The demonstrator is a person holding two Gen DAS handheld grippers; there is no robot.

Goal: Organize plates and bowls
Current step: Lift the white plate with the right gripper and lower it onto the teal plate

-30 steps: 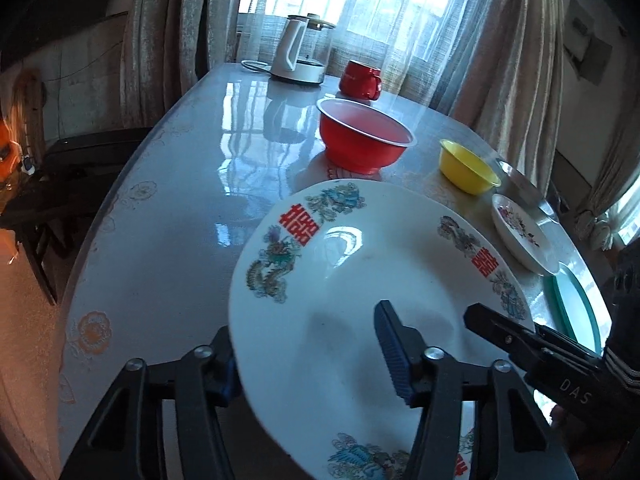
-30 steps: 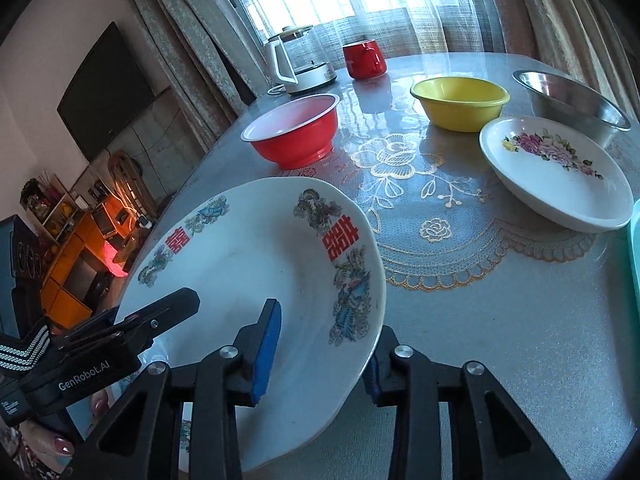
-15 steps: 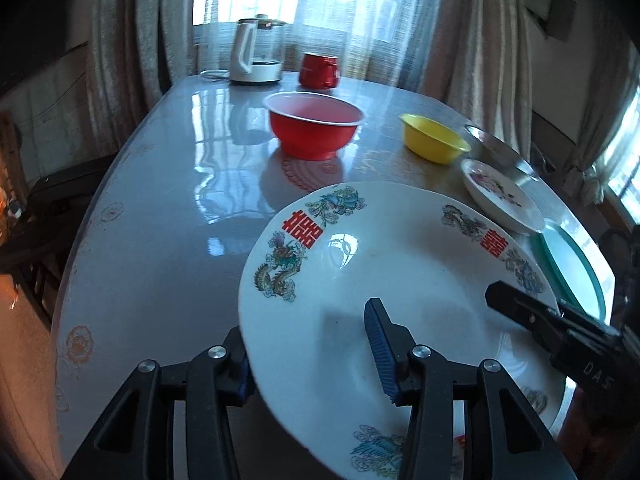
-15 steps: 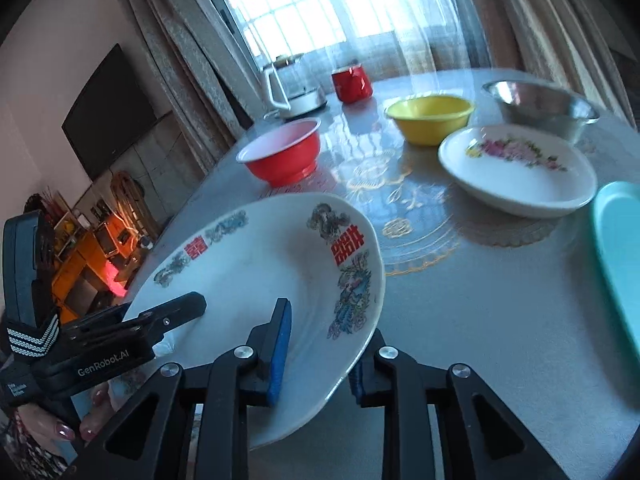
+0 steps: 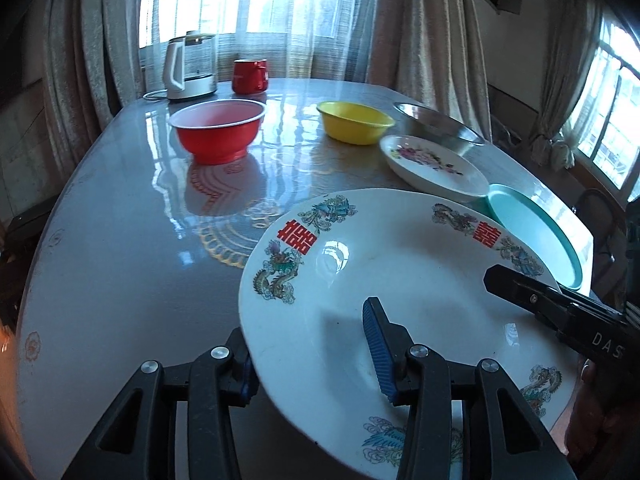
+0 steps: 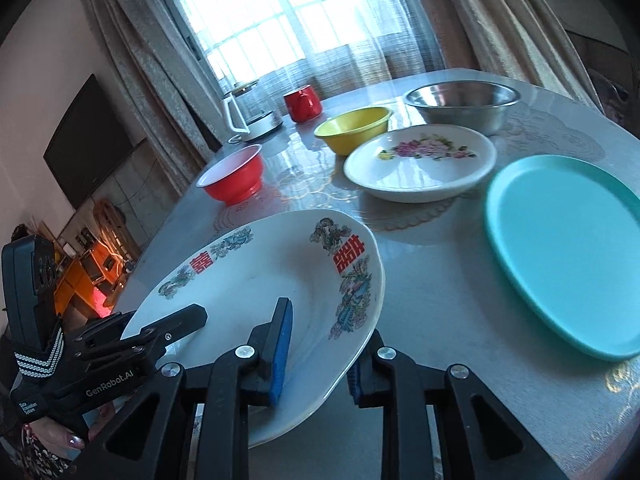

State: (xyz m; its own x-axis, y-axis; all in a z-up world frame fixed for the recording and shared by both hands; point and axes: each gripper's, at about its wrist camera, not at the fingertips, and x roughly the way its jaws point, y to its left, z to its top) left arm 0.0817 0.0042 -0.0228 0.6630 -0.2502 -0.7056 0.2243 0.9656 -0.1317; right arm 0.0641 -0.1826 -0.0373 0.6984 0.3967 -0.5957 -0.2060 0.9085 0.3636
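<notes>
My left hand-held gripper [image 5: 312, 354] sits at the lower centre of its frame, clamped across a rim; my right hand-held gripper [image 6: 320, 354] does likewise, lower centre, level.

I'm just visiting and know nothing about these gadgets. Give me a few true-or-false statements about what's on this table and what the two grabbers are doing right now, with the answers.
1. Both the left gripper and the right gripper clamp the rim of the big dragon plate. True.
2. The yellow bowl sits inside the red bowl. False: they stand apart on the table.
3. The turquoise plate has food on it. False: it is bare.
4. The flowered plate lies between the yellow bowl and the turquoise plate. True.
5. The red mug stands beside the kettle near the window. True.
6. The steel bowl is upside down. False: it stands open side up.
</notes>
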